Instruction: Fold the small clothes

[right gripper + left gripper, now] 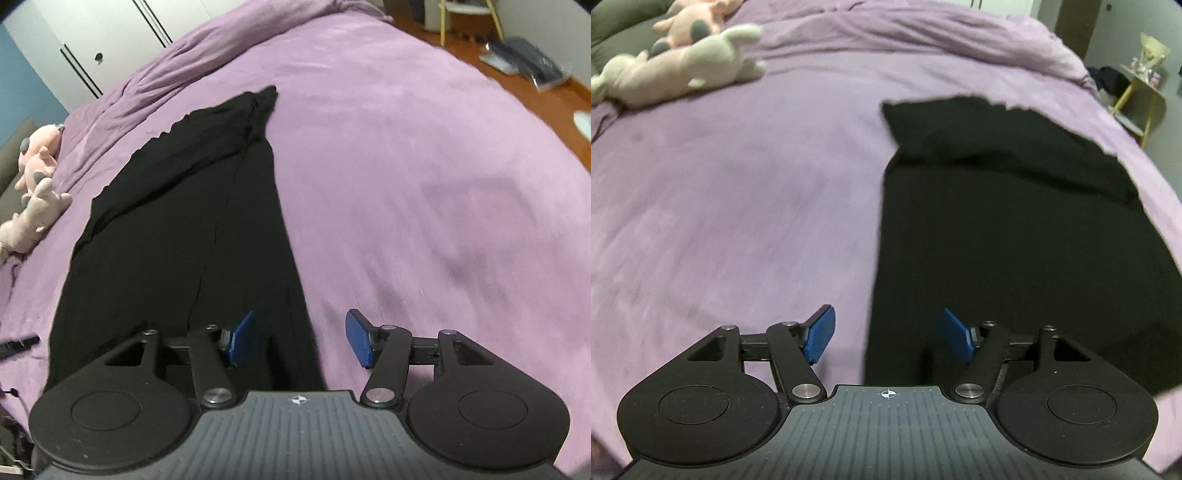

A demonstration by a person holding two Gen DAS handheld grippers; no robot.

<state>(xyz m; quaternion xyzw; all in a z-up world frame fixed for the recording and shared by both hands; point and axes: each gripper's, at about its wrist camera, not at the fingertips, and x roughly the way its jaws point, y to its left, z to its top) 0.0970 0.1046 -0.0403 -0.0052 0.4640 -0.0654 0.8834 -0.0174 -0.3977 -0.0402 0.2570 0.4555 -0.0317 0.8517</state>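
— Two grippers, both with nothing in them: is that how you read it?

— Yes. Your left gripper (888, 338) has its blue pads (820, 334) spread wide, and only bed and cloth show in the gap. Your right gripper (300, 339) stands with its pads apart as well, gripping nothing.

— Where does the black garment (1008, 229) lie for you?

— Flat on the purple bedspread (731, 206). From your left wrist it fills the right half of the view, and its long straight edge runs down towards the gap between your pads. From your right wrist the same garment (177, 236) lies to the left, with its right edge passing under your left-hand pad.

— Is it already folded anywhere?

— At the far end one layer is turned back over the rest, with a wavy hem along it; the corner there bunches to a point. A seam or crease runs lengthwise down the cloth in your right view.

— What else do you have on the bed?

— Plush toys (683, 70), pink and cream, sit near the far left corner, well apart from the garment. Much of the bedspread looks smeared, so fine wrinkles cannot be told.
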